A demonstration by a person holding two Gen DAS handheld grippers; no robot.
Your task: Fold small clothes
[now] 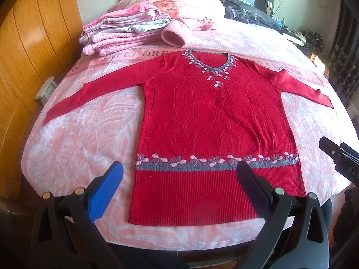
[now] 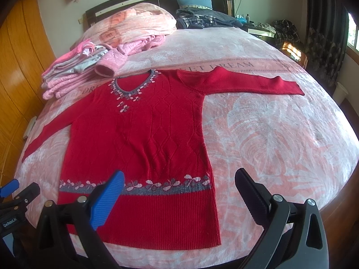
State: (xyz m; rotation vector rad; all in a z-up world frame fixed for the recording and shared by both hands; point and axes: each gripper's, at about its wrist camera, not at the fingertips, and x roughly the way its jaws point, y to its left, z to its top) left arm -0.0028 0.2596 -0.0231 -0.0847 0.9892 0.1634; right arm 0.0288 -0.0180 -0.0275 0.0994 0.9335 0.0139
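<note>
The red sweater (image 1: 215,121) lies flat on the bed (image 1: 74,157), soft and limp. Both hand-held grippers, left (image 1: 179,179) and right (image 2: 179,183), hover spread, empty. Pinching a sleeve cuff (image 2: 291,87) looks best.

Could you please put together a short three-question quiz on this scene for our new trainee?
1. True or false: the red sweater lies flat on the bed with both sleeves spread out to the sides.
2. What sits beyond the sweater's neckline, toward the wardrobe side? A) a stack of folded pink clothes B) a laundry basket C) a pair of shoes
3. Fill in: the left gripper and the right gripper are both ____, holding nothing.

Key
1. True; no part of it is folded yet.
2. A; the stack rests on the bed near the pillow end.
3. Open; each pair of fingers stands wide apart above the sweater's hem area.
</note>
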